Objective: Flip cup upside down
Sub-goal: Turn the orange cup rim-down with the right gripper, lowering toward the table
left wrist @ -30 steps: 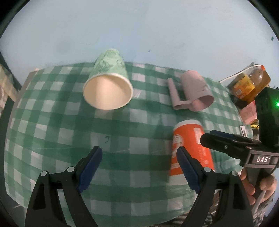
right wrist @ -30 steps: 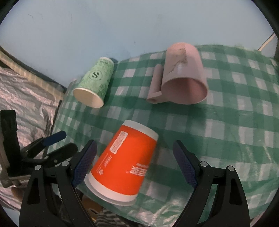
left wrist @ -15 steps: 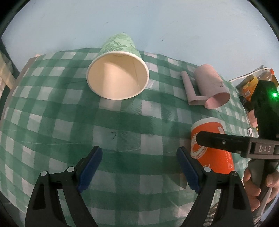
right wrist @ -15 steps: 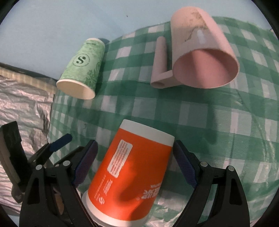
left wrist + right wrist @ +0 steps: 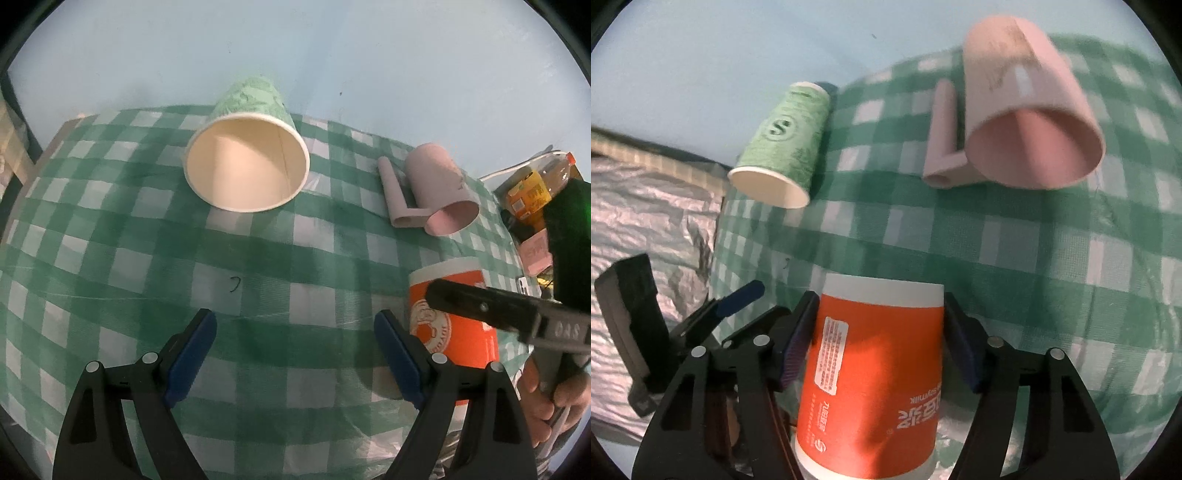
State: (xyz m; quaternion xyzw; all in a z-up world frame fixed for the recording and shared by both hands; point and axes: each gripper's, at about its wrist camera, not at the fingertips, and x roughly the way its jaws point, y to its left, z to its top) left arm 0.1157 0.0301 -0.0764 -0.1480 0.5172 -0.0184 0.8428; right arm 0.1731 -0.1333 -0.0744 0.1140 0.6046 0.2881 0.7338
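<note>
I'm closing my right gripper (image 5: 879, 339) on the orange cup (image 5: 875, 373); a moment ago its jaws were standing wide, now both pads are pressing its sides low on the cloth (image 5: 1015, 236). Lifting and flipping come next. My left gripper (image 5: 295, 350) is hanging open, empty.

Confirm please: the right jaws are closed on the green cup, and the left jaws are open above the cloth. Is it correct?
One detail is wrong. The right gripper holds the orange cup, not the green cup, which lies on its side, untouched; the right wrist view shows it. The left gripper is indeed open above the checked cloth.
</note>
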